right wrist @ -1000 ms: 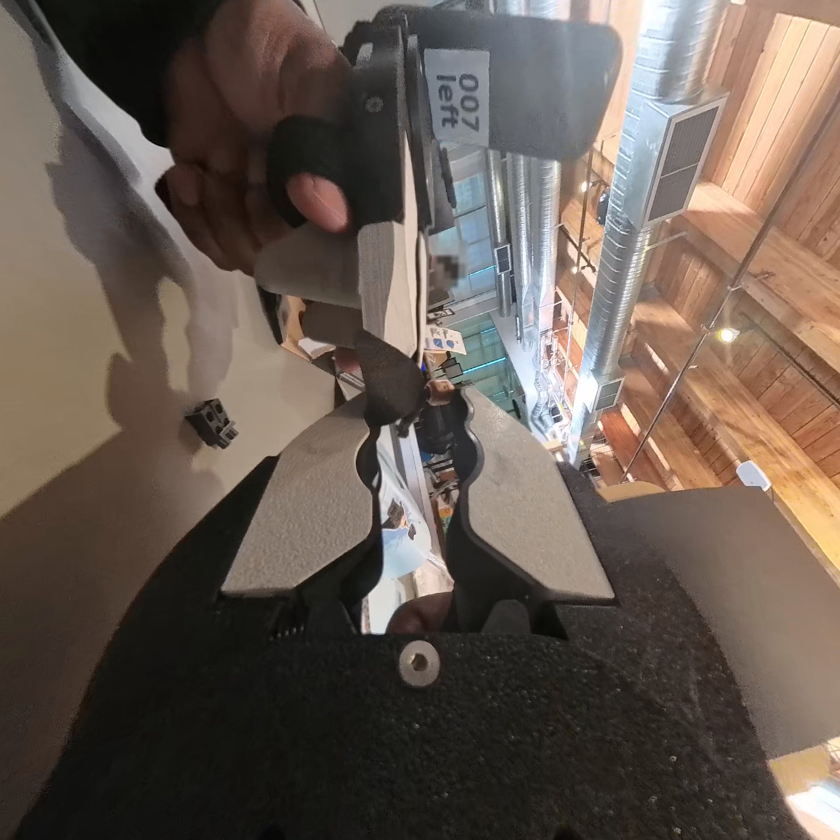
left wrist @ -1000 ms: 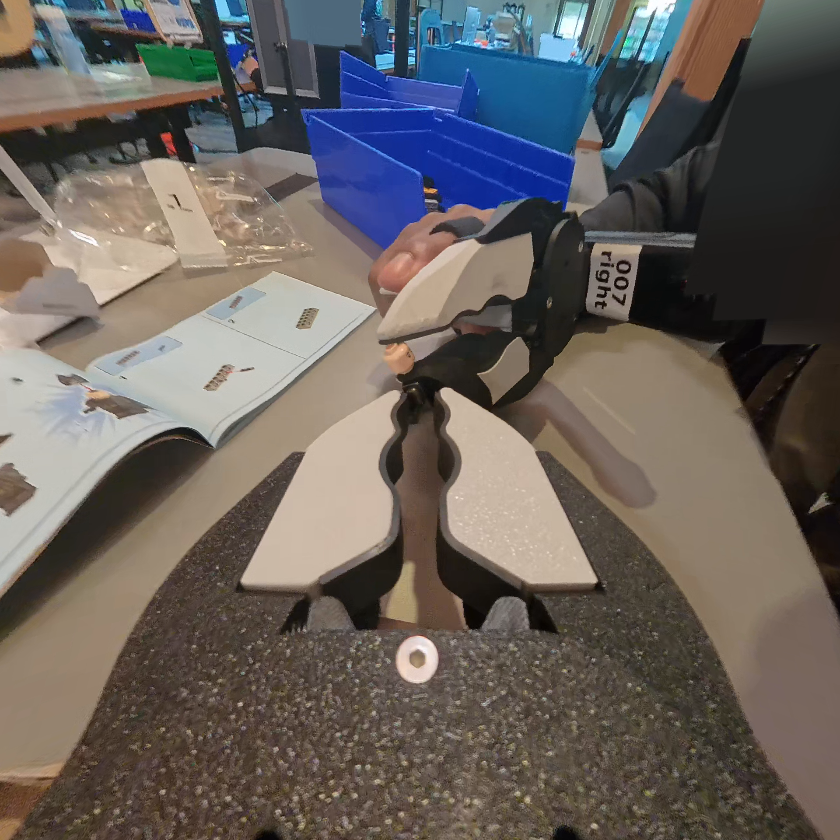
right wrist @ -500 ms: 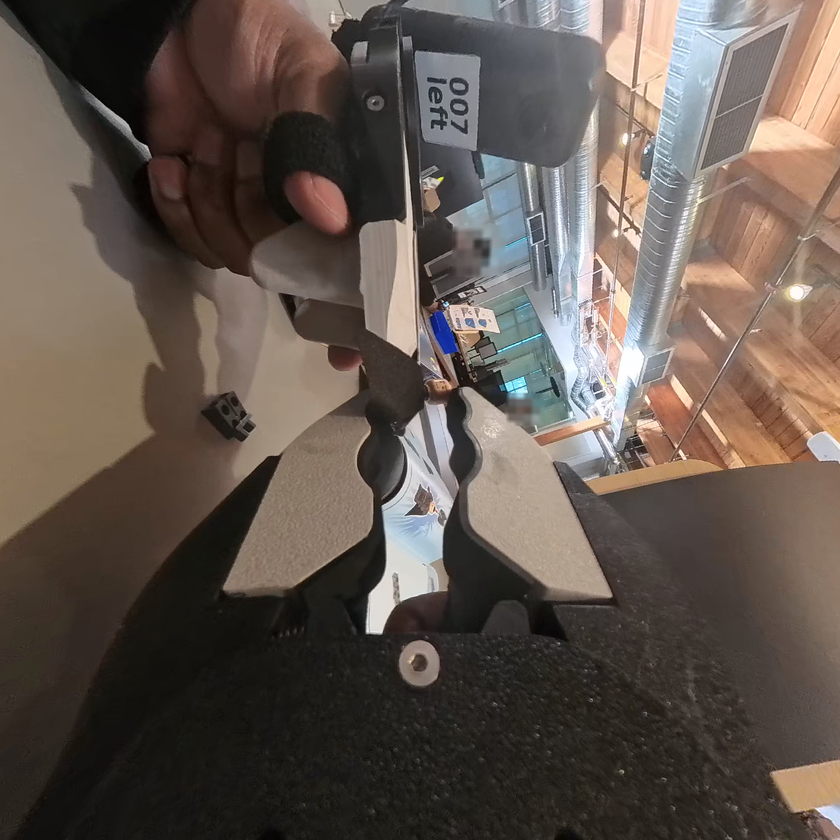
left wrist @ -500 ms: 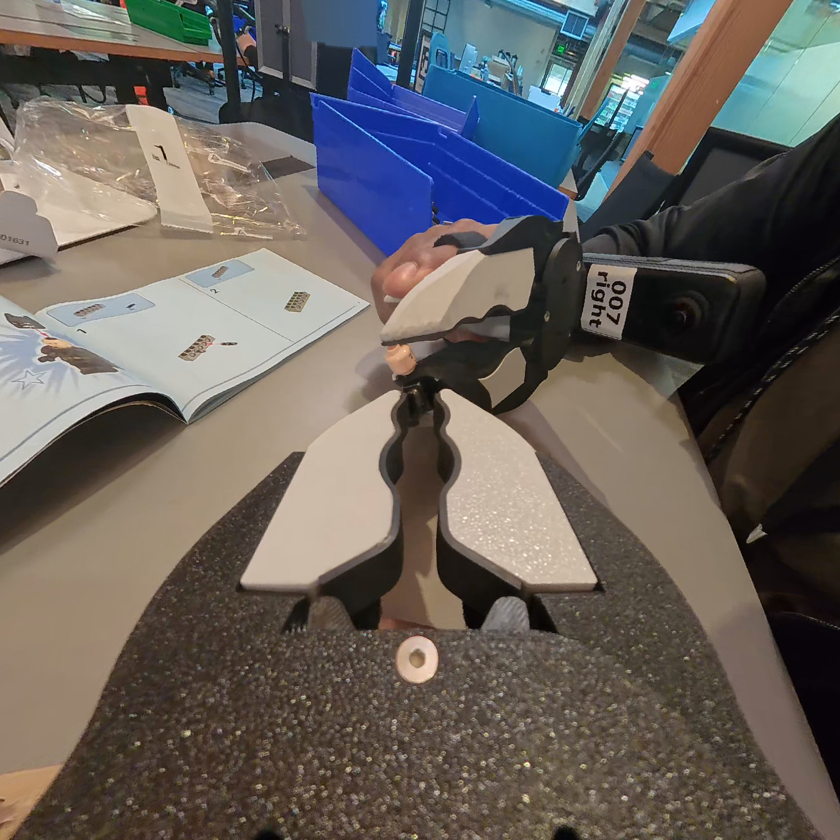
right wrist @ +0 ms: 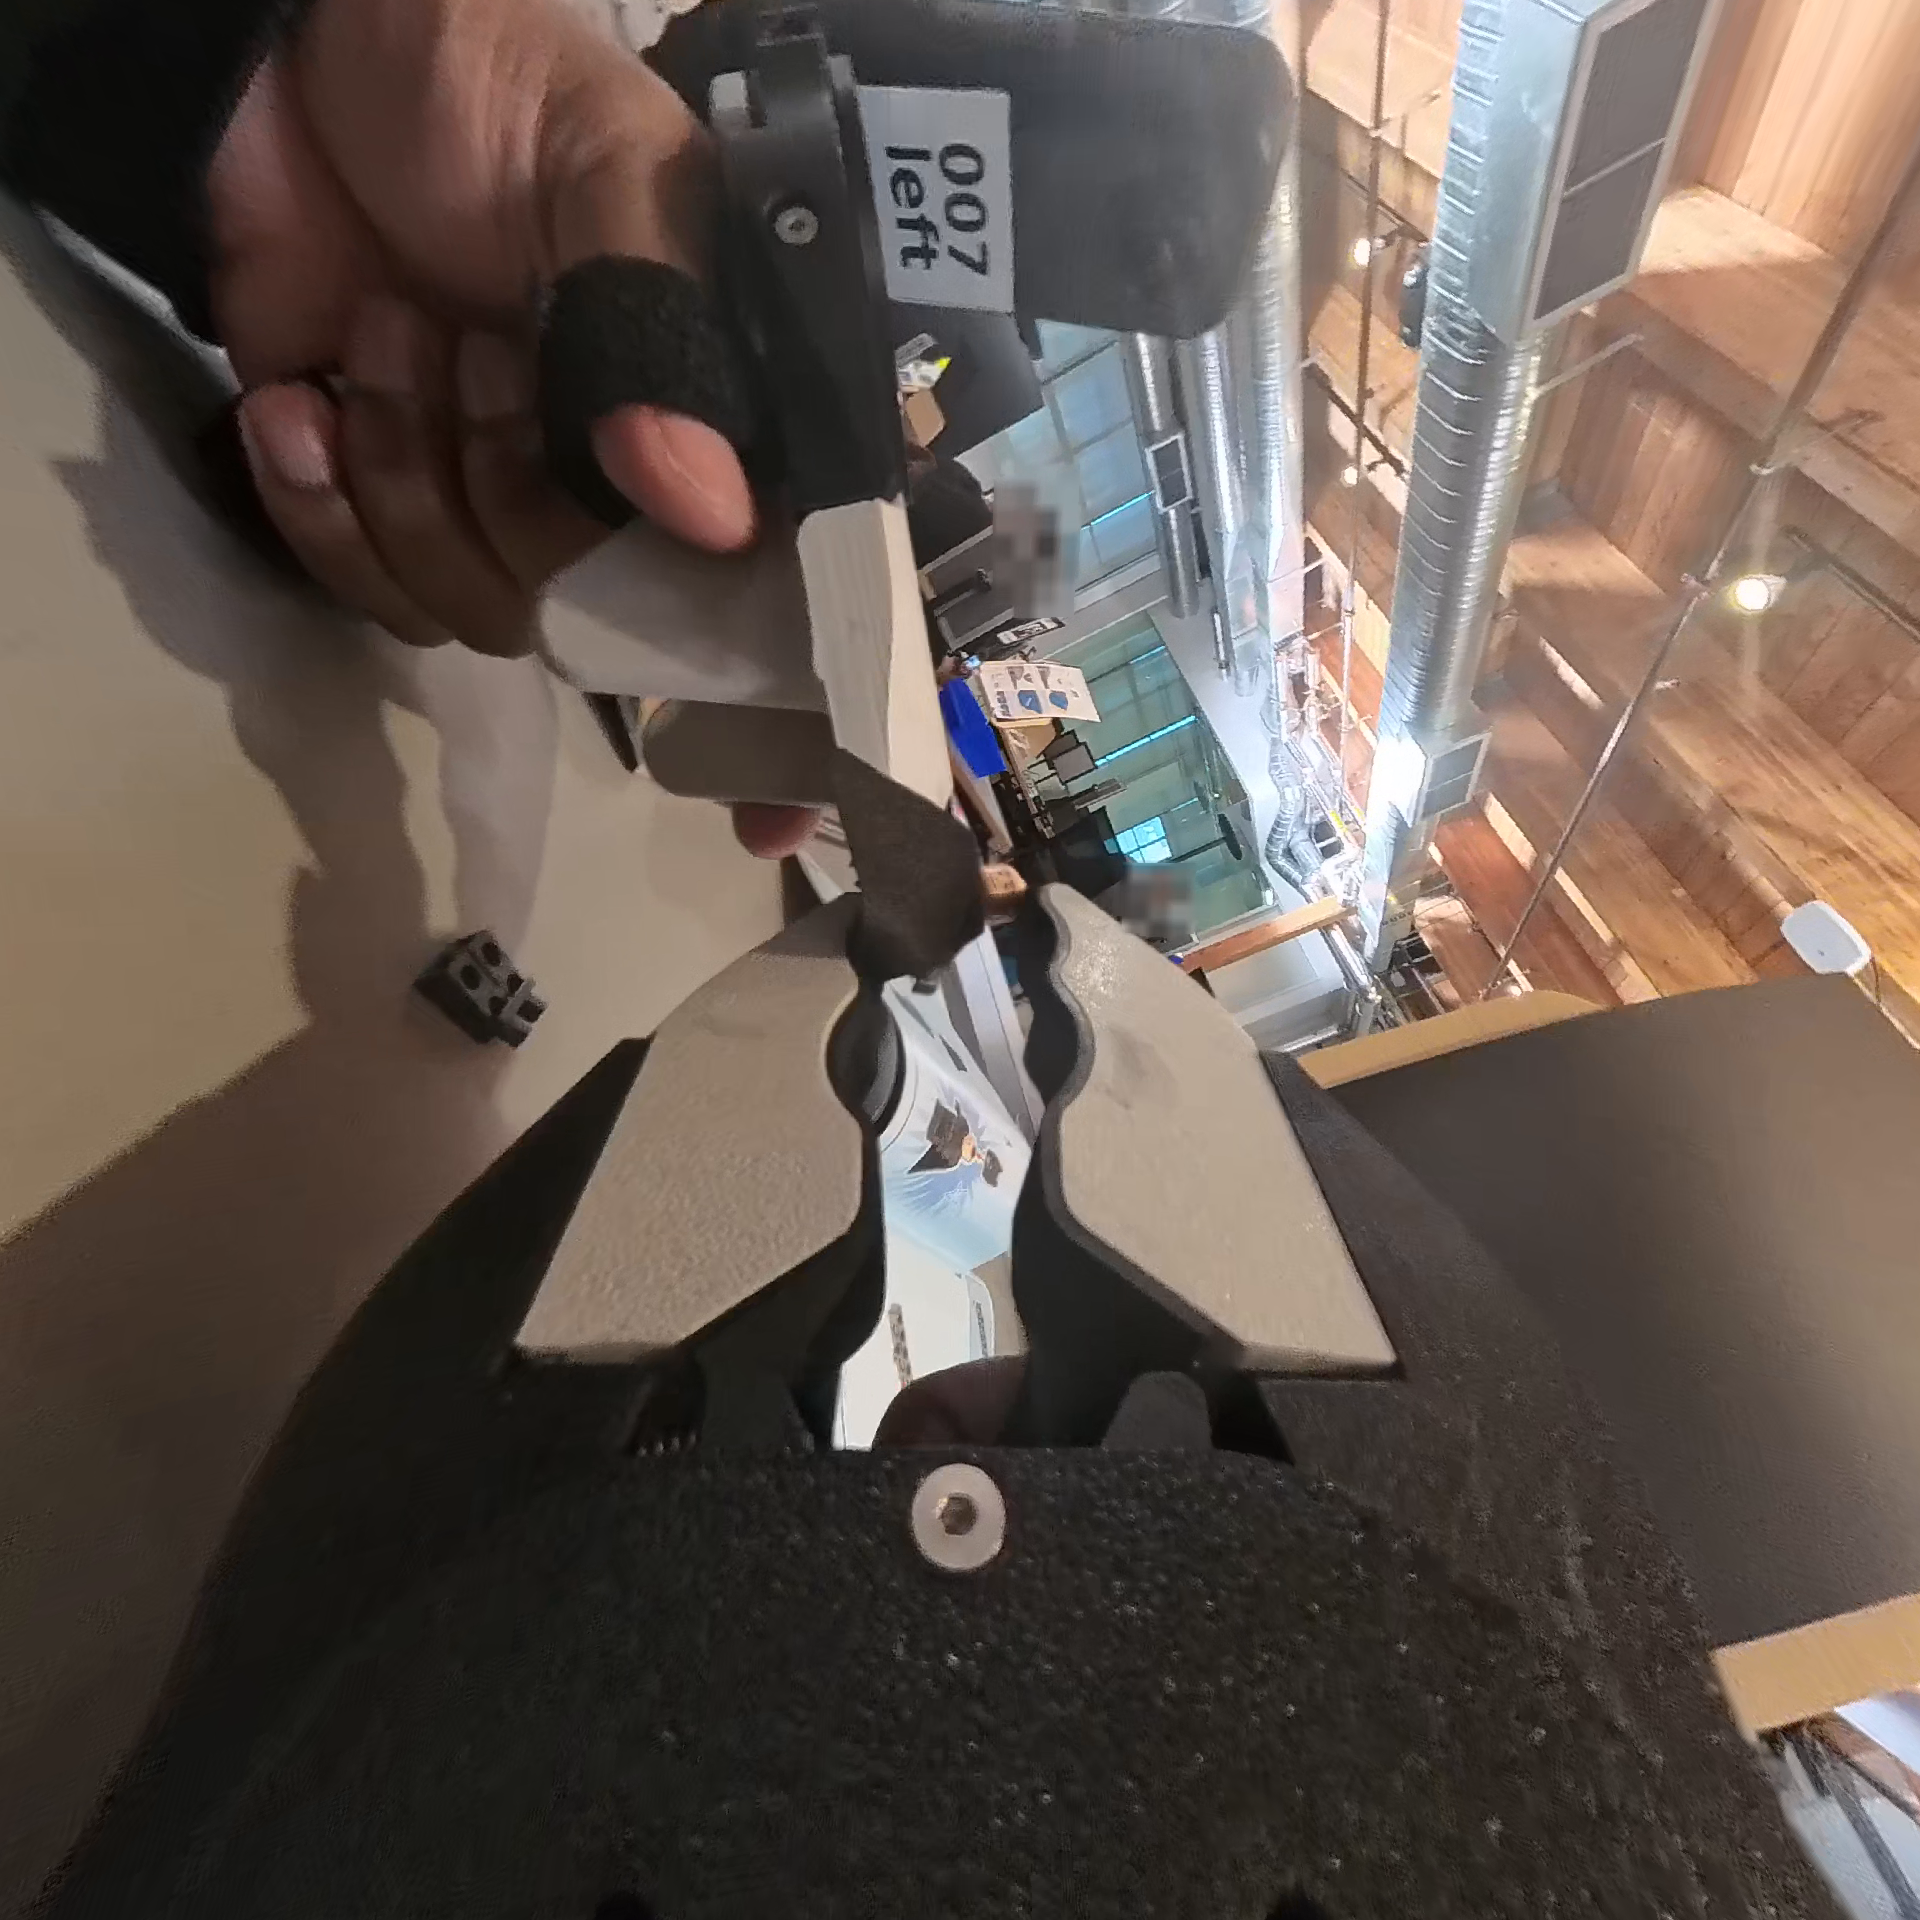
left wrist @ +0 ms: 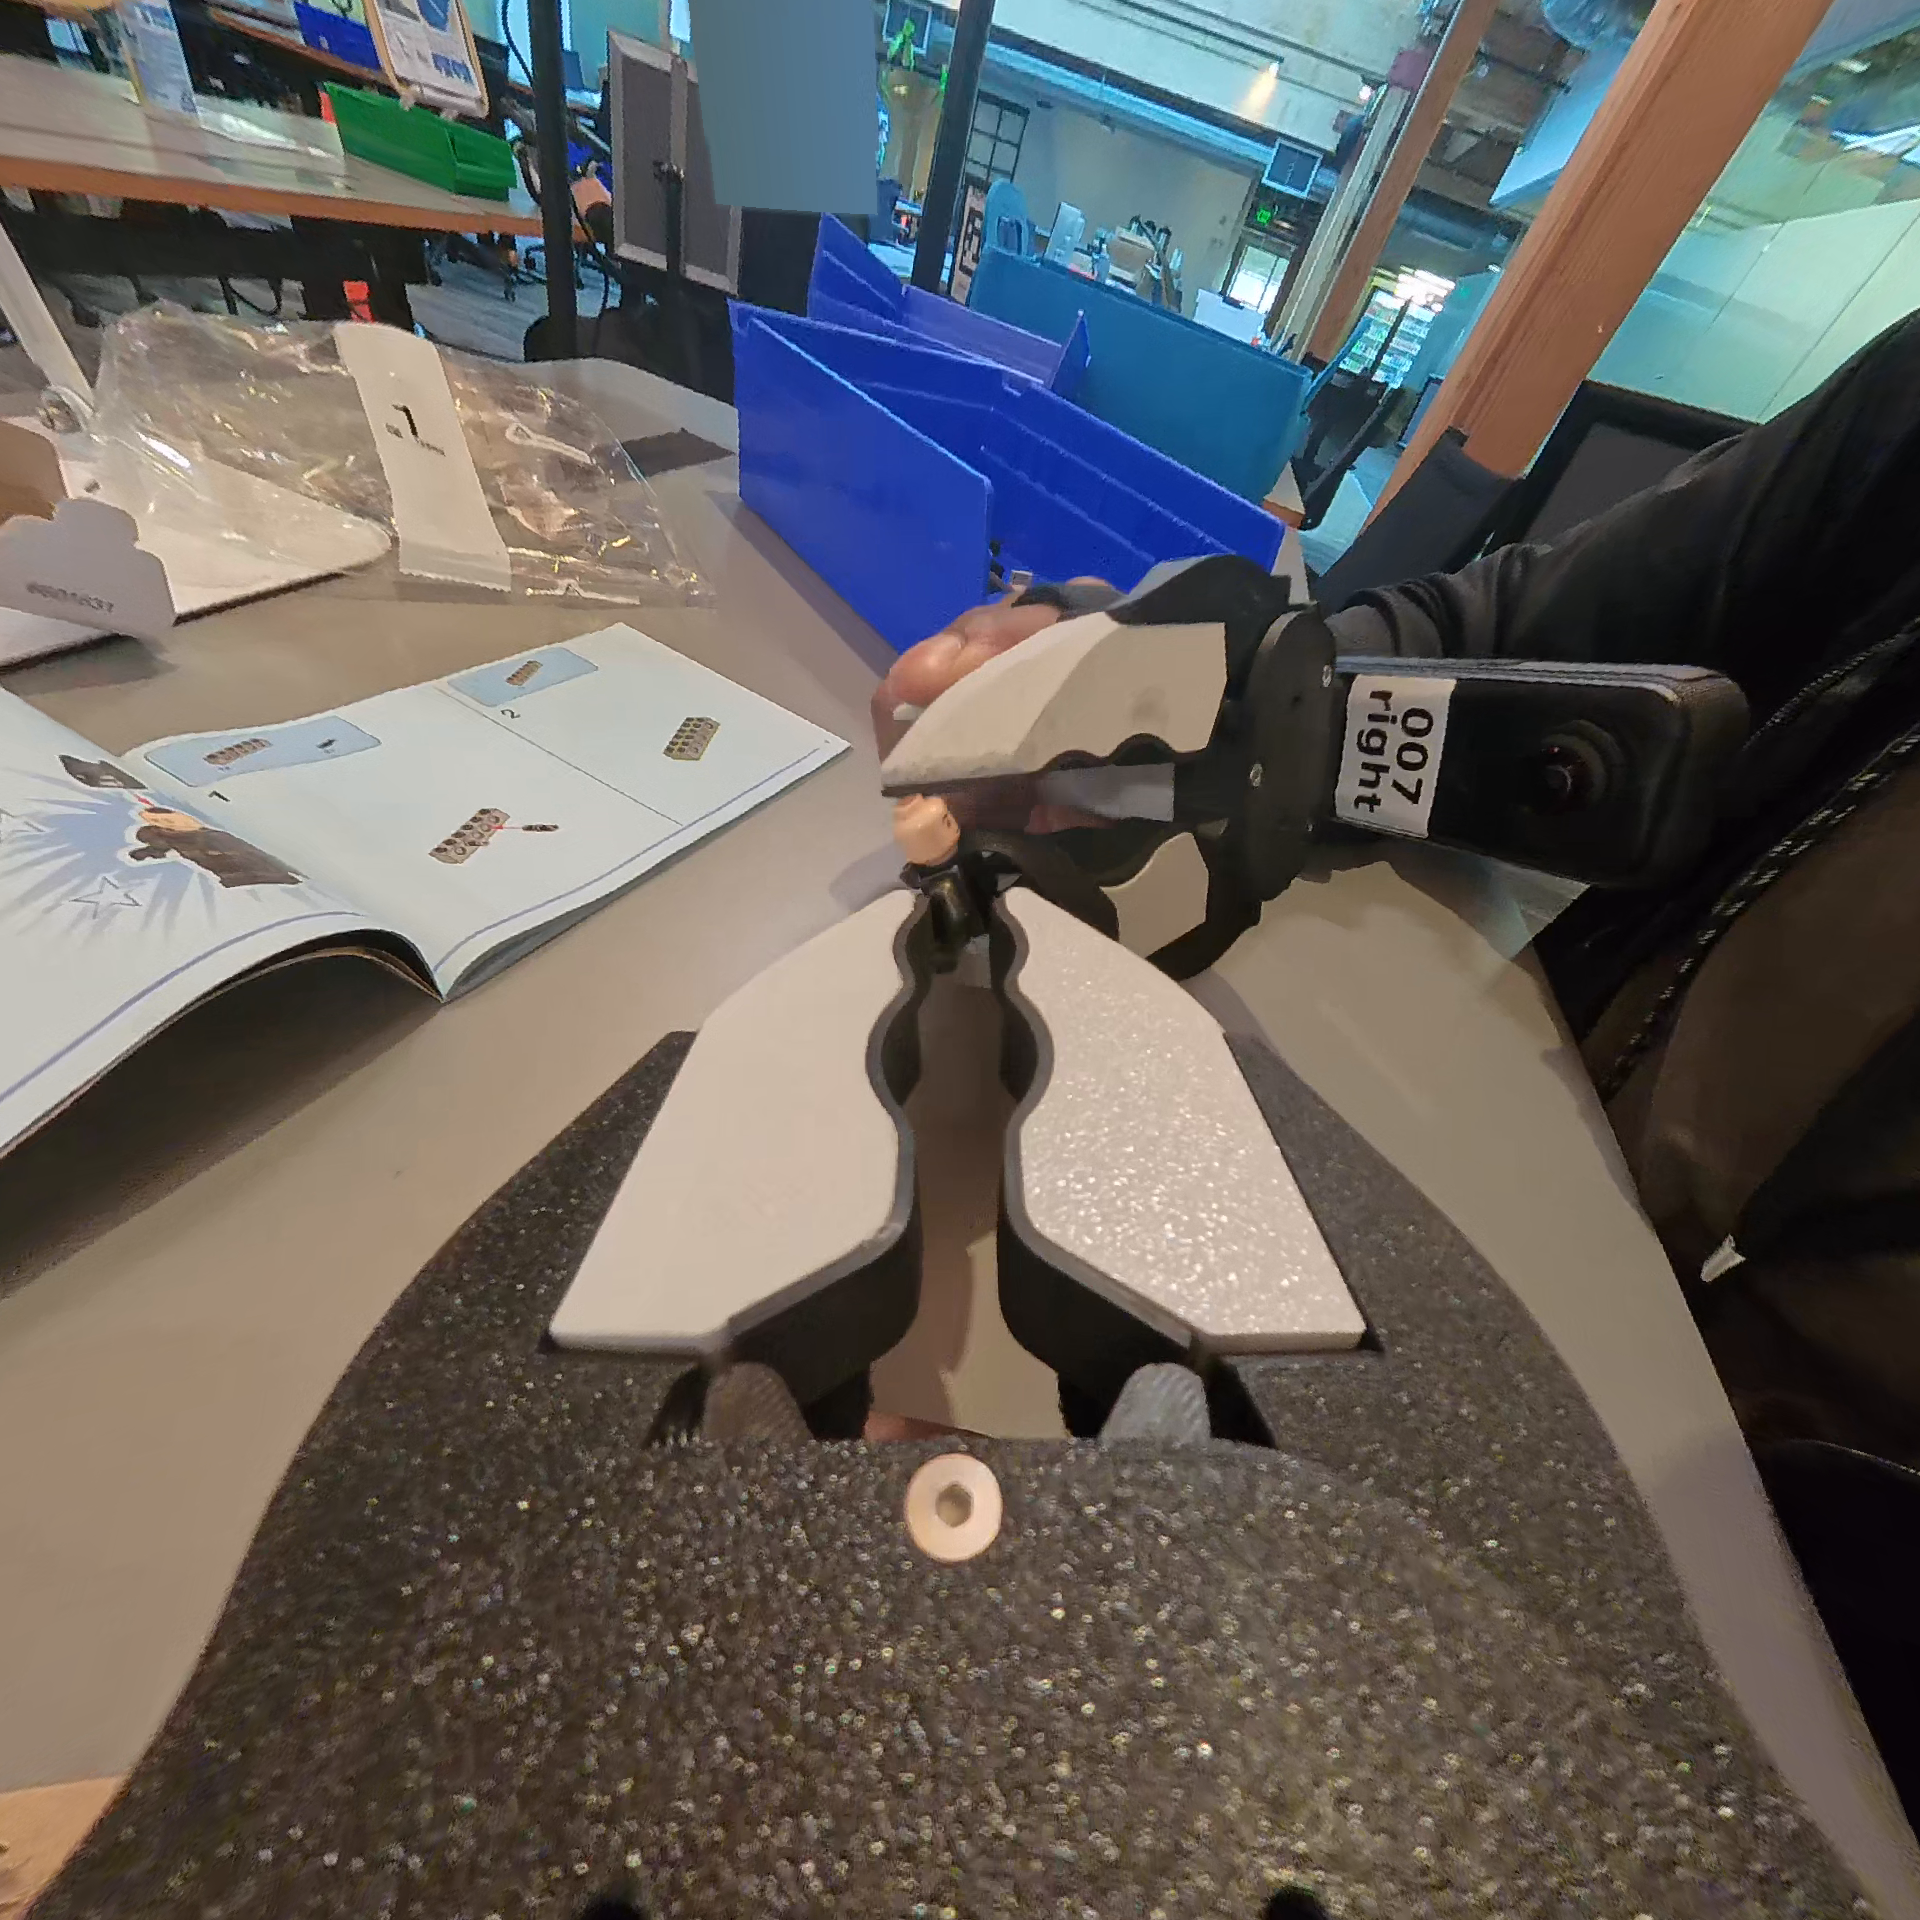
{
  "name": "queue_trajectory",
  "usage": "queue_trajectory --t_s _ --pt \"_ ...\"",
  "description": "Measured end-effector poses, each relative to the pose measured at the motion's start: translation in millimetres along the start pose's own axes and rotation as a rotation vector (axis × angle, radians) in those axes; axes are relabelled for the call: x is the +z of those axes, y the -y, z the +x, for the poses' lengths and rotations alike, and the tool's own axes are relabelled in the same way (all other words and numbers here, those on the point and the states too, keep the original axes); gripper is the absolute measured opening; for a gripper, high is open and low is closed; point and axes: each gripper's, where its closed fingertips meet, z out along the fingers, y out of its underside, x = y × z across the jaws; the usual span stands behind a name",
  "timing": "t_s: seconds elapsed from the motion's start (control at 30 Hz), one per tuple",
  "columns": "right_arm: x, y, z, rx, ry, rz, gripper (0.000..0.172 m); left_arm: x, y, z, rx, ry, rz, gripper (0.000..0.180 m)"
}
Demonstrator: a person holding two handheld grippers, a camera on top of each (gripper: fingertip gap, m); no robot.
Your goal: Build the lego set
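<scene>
Left gripper (left wrist: pixel 954 920): nearly closed, fingertips pinching the dark body of a minifigure (left wrist: pixel 940 873).
Figure axis: upright, tan head on top, clear of the desk (left wrist: pixel 312 1195), near its right edge.
Right gripper (left wrist: pixel 940 800): part open, reaching in from the right; upper finger just over the head, no grip evident.
Booklet (left wrist: pixel 416 790): open, to the left.

Your grippers' fingers (left wrist: pixel 1164 1143) look like matt, grainy grey plastic; the booklet (left wrist: pixel 416 790) is smooth paper, the bin (left wrist: pixel 862 488) glossy blue plastic, the bag (left wrist: pixel 260 436) crinkled clear film.
</scene>
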Motion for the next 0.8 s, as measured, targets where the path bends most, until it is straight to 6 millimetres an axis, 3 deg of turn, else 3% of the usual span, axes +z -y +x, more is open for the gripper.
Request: queue_trajectory --t_s 0.27,0.4,0.57,0.8 --pt "1.8 -4.8 -6.1 -0.057 -0.009 -0.011 0.045 -1.3 1.0 -1.9 0.102 0.052 -0.017 0.010" --pt "-0.4 -18.8 -6.8 -0.050 0.017 -0.072 0.052 -3.8 1.5 -10.1 0.183 0.133 -0.034 0.010" --pt "-12.2 -35.5 -10.2 -0.012 0.056 -0.169 0.048 -4.7 -0.2 -21.1 0.356 0.281 -0.094 0.010" --pt "-37.2 -65.8 -11.6 0.118 0.119 -0.368 0.032 0.0 -19.4 -33.7 0.534 0.412 -0.259 0.010"
